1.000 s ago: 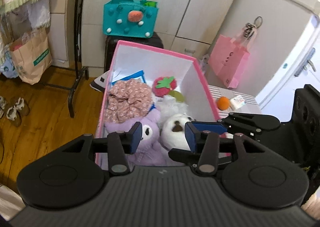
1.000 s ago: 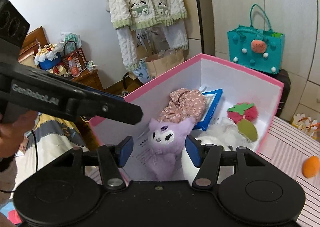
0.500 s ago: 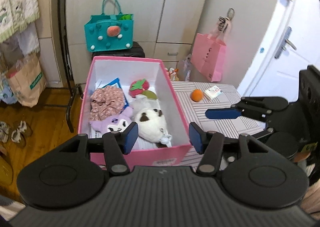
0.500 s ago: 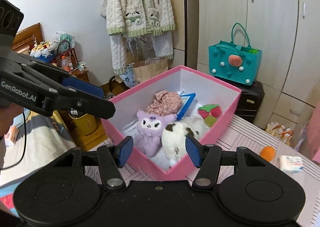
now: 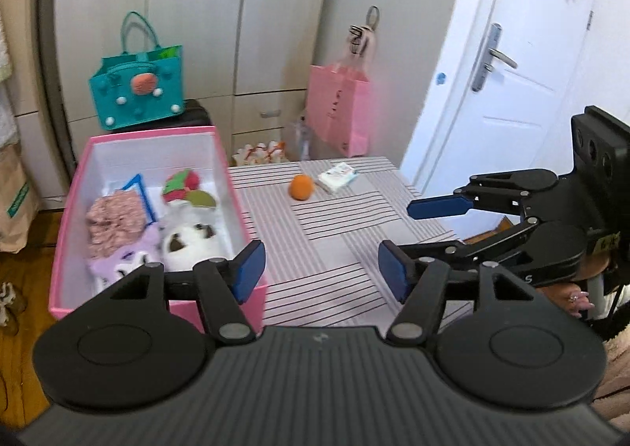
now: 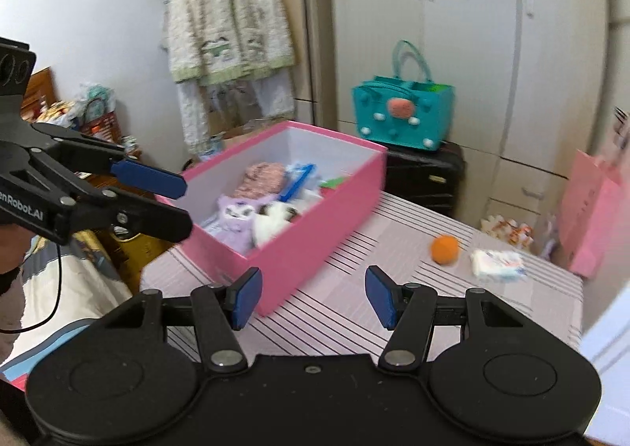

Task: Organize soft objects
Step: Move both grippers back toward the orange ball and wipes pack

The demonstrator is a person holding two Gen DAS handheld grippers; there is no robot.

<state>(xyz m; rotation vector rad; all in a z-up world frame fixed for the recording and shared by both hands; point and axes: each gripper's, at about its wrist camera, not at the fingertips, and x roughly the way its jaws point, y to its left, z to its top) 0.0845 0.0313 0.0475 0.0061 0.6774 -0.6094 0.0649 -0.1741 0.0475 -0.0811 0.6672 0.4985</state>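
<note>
Both grippers have drawn back from the pink box [image 5: 71,206], which sits on the striped table [image 5: 334,249] holding plush toys [image 5: 189,237]. Left gripper [image 5: 319,269], jaws just widened, grips nothing; right gripper [image 6: 311,296] hangs part-open, empty. Orange ball [image 6: 444,248] lies near.

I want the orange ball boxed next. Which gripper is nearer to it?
Right, slightly. The right gripper faces the orange ball across bare tablecloth; the left gripper sits beside the pink box.
</note>
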